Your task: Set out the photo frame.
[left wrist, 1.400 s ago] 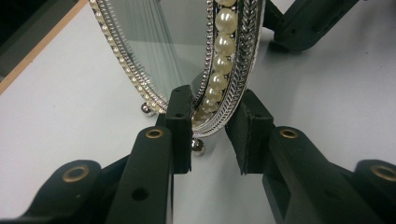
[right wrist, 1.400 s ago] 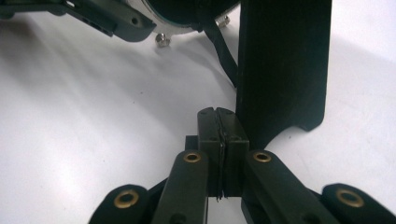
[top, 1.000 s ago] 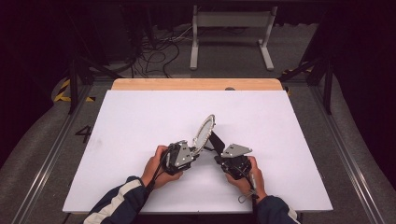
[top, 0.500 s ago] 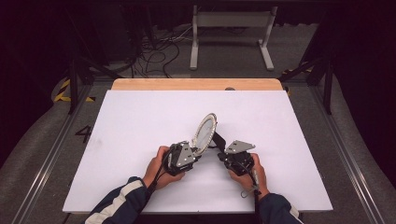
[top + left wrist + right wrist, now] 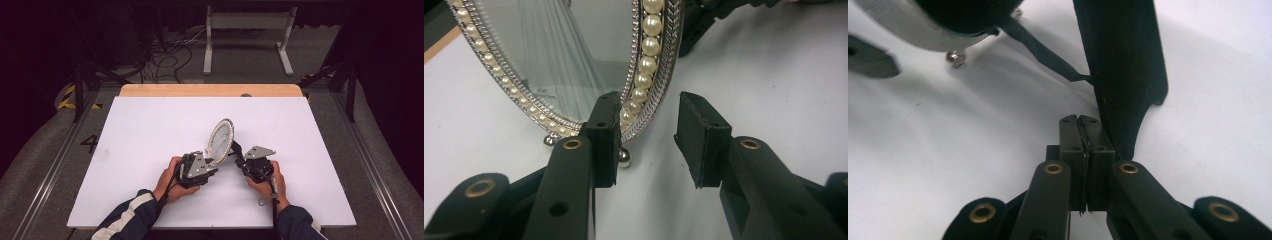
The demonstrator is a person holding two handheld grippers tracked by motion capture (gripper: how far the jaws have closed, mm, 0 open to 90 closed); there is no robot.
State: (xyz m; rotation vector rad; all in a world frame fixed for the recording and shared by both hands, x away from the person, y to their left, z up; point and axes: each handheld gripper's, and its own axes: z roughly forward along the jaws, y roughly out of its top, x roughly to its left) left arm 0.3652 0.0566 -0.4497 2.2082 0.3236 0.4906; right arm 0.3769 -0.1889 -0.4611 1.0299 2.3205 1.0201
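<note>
An oval pearl-rimmed mirror (image 5: 220, 138) stands tilted near the middle of the white table (image 5: 150, 130). Left of the mirror, the left gripper (image 5: 644, 137) has its jaws spread, just beside the frame. Right of the mirror, the right gripper (image 5: 1081, 150) is pressed together beside the black stand (image 5: 1123, 70).

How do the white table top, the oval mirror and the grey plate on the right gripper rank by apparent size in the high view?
1. white table top
2. oval mirror
3. grey plate on the right gripper, clearly the smallest
</note>
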